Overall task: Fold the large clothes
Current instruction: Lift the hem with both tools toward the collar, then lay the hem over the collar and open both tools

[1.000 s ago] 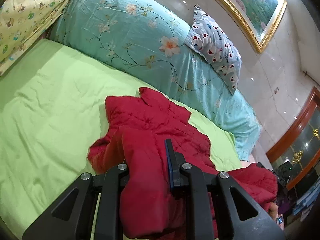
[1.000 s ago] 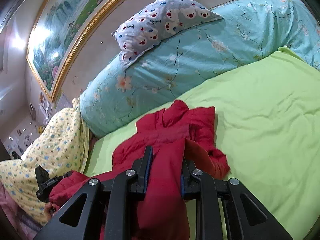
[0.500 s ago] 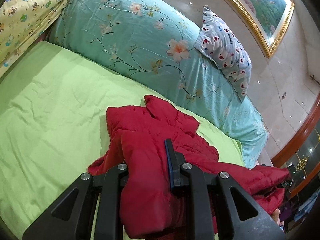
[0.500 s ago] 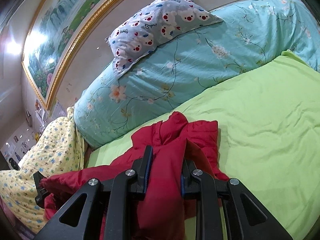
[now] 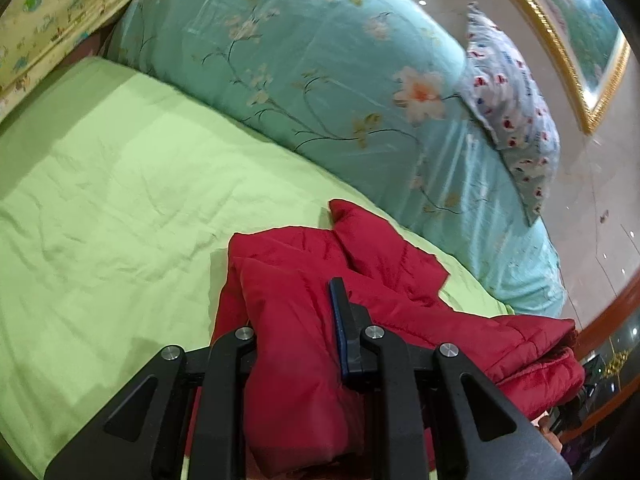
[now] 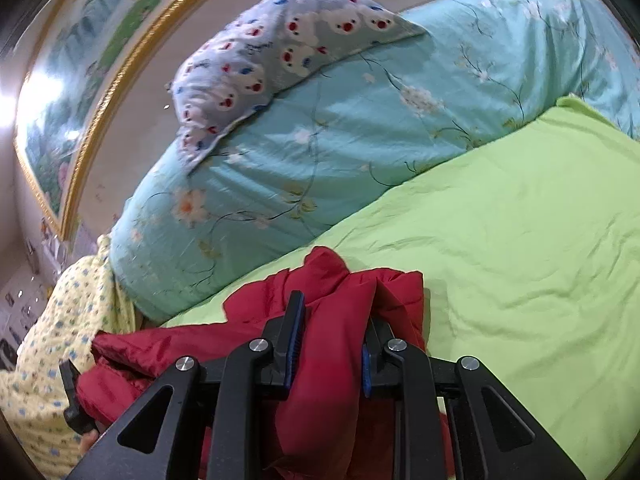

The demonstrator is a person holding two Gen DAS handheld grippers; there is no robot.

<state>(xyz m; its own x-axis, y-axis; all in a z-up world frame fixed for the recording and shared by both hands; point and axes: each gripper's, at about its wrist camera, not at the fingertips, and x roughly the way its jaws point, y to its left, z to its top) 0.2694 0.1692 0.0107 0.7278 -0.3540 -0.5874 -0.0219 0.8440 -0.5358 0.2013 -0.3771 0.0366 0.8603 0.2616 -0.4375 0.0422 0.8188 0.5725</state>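
Observation:
A red quilted jacket lies bunched on the green bed sheet. My left gripper is shut on a thick fold of the red jacket, held just above the sheet. My right gripper is shut on another fold of the same jacket, which drapes between the two grippers. The left gripper's finger shows at the far left of the right wrist view, at the jacket's other end. The lower part of the jacket is hidden behind the gripper bodies.
A rolled teal floral duvet lies along the far side of the bed. A grey bear-print pillow rests on it. A yellow patterned quilt lies at one end. A gold-framed painting hangs on the wall.
Both grippers have moved forward over the bed with the jacket, pushing the held edge toward the jacket's far part. The jacket is more bunched up. Both grips are unchanged.

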